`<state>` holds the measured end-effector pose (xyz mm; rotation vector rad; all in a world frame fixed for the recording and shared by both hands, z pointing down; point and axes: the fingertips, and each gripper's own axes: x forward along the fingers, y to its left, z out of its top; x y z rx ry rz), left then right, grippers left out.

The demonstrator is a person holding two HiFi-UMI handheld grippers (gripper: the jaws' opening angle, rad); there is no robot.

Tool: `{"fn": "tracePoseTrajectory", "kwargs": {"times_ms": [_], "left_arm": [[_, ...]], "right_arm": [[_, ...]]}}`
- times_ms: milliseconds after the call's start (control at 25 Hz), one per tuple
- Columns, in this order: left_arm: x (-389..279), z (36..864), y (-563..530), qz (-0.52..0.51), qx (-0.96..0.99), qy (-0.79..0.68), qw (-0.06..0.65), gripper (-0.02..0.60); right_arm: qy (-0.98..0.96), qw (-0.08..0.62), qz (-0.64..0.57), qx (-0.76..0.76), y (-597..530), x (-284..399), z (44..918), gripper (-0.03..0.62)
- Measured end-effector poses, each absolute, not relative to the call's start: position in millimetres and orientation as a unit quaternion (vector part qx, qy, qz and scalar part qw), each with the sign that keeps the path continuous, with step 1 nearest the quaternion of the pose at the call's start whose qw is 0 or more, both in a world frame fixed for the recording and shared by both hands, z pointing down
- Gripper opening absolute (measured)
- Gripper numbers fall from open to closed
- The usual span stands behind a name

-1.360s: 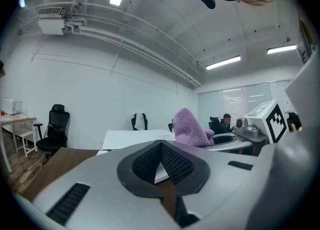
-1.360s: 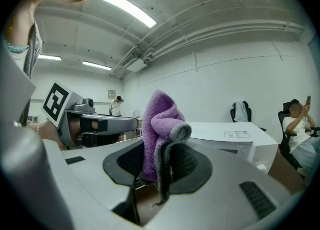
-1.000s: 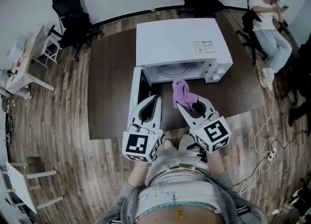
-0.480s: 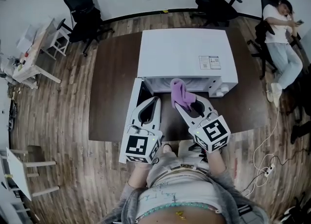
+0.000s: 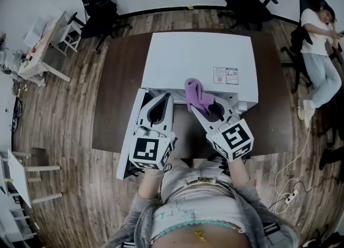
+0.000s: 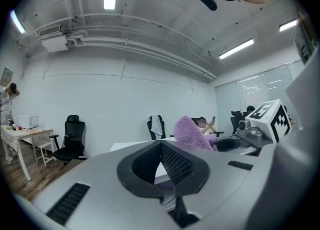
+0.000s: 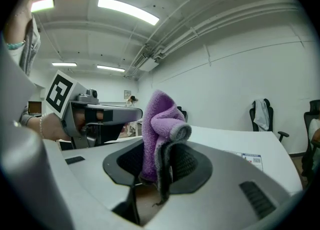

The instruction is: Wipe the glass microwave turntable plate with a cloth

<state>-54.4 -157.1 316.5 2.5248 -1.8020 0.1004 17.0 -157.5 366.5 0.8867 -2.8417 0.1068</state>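
Note:
A white microwave (image 5: 199,61) stands on a brown table (image 5: 115,91), its door (image 5: 129,134) swung open to the left. The glass turntable plate is hidden from every view. My right gripper (image 5: 193,108) is shut on a bunched purple cloth (image 5: 196,95), which reaches over the microwave's front edge. The right gripper view shows the cloth (image 7: 159,124) standing up out of the closed jaws, with the microwave top (image 7: 245,146) behind it. My left gripper (image 5: 166,97) is shut with nothing in it, beside the right one at the oven's front. The cloth (image 6: 192,133) also shows in the left gripper view.
Black office chairs (image 5: 99,7) stand behind the table along the wall. A person (image 5: 320,42) sits in a chair at the far right. Small white tables (image 5: 37,53) stand at the left. A cable with a power strip (image 5: 287,196) lies on the wooden floor at the right.
Both grippers have moved forward together toward the microwave's open front. The purple cloth now overlaps the oven's front edge; before, it was over the table in front of it.

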Motion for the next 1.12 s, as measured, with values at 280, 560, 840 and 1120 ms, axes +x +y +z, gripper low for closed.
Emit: {"fn": "tracePoseTrajectory", "kwargs": {"times_ms": [280,560,840,1120], "left_arm": [[-53,313,-188,0.030,0.812,-0.582,0.014,0.005],[-62,329,-197,0.040,0.827,-0.560,0.032,0.005],[-84,338,-206,0.042,0.835,-0.547,0.044,0.005],[-109,345,-214,0.076,0.834,-0.545,0.043,0.005]], "right_arm": [[-0.955,0.083,0.025,0.283,-166,12,364,0.132],[-0.943,0.098,0.047,0.313,-171,4,386,0.132],[-0.932,0.106,0.057,0.341,-173,-6,400,0.132],[-0.924,0.108,0.073,0.359,-168,-10,406,0.132]]}}
